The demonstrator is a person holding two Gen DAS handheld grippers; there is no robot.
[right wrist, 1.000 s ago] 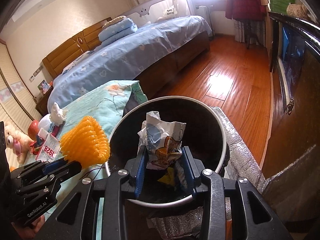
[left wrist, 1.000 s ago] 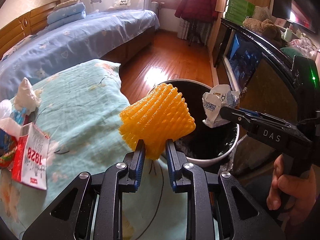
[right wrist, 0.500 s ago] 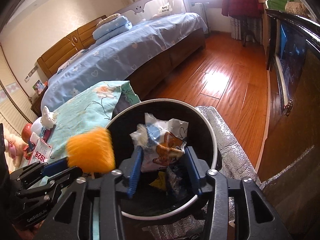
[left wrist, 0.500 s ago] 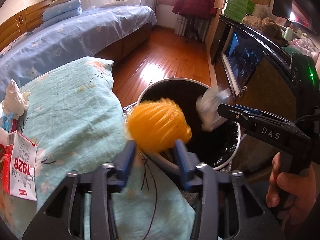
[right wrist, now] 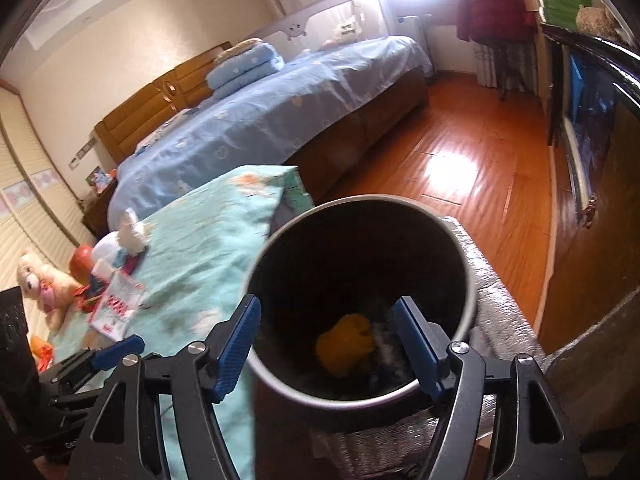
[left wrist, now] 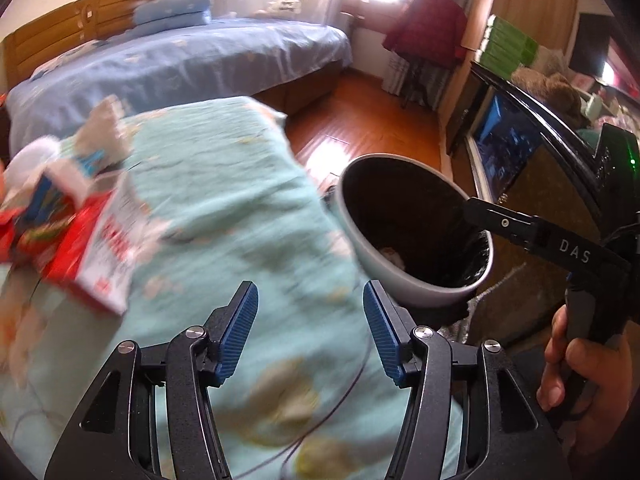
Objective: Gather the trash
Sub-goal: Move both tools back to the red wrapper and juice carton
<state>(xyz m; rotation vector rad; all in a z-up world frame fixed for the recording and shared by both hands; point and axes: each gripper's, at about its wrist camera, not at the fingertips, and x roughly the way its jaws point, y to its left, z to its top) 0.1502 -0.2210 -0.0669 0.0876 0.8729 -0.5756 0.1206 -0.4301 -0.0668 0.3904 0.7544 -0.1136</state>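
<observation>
Both tools gape empty: left tool [left wrist: 310, 326] beside bin rim [left wrist: 362, 248], right tool [right wrist: 326, 338] above it

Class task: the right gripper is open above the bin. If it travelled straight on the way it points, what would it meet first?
Probably the orange foam net lying in the trash bin: the right gripper points down into the bin's mouth, though depth is hard to judge.

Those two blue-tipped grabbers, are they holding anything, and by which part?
Nothing. Left gripper and right gripper both gape open; the orange netting lies inside the bin.
</observation>
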